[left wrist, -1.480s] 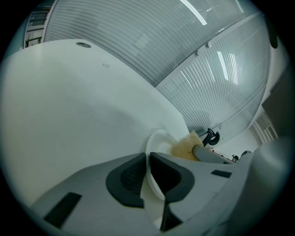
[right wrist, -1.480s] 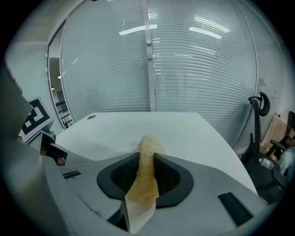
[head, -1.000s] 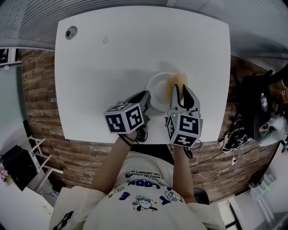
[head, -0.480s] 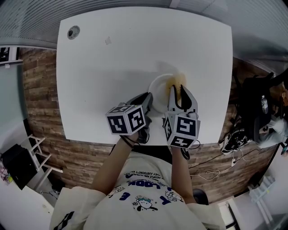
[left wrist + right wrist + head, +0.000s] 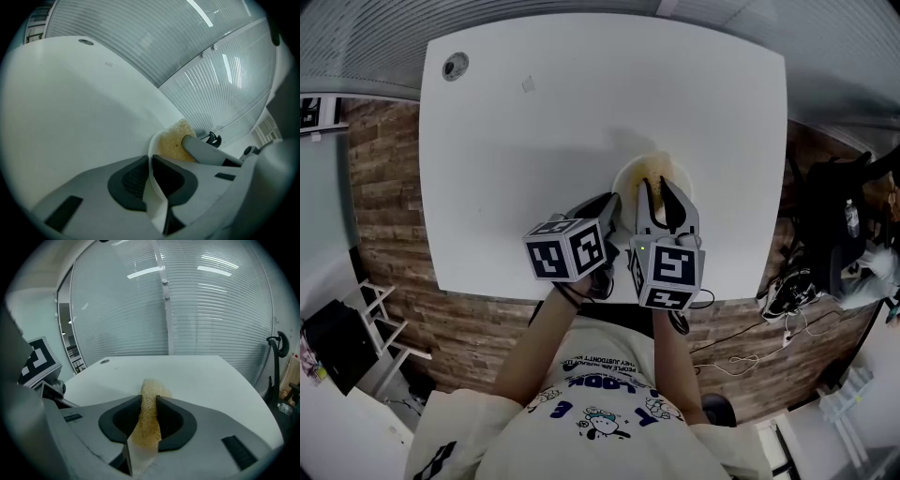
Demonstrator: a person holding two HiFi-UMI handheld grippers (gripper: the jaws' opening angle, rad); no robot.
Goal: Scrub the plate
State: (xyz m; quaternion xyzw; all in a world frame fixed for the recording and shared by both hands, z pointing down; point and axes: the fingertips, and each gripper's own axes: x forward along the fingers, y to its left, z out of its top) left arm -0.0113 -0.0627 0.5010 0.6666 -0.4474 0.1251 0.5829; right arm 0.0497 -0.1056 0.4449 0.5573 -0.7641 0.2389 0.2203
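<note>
My left gripper (image 5: 150,169) is clamped on the thin rim of the round white plate (image 5: 625,183), around its 8 o'clock. And my right gripper (image 5: 149,404) is squeezing a coarse, porous yellow sponge (image 5: 150,389) flat.

Overhead and close-ups, sharing plate (image 5: 624,185)

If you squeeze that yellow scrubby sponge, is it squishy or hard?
Probably squishy: the sponge is pinched thin between the jaws of the right gripper and puffs out wider above them. It is likely light too, since it looks full of tiny holes. That rough, holey surface suggests it won't slip out easily.
</note>
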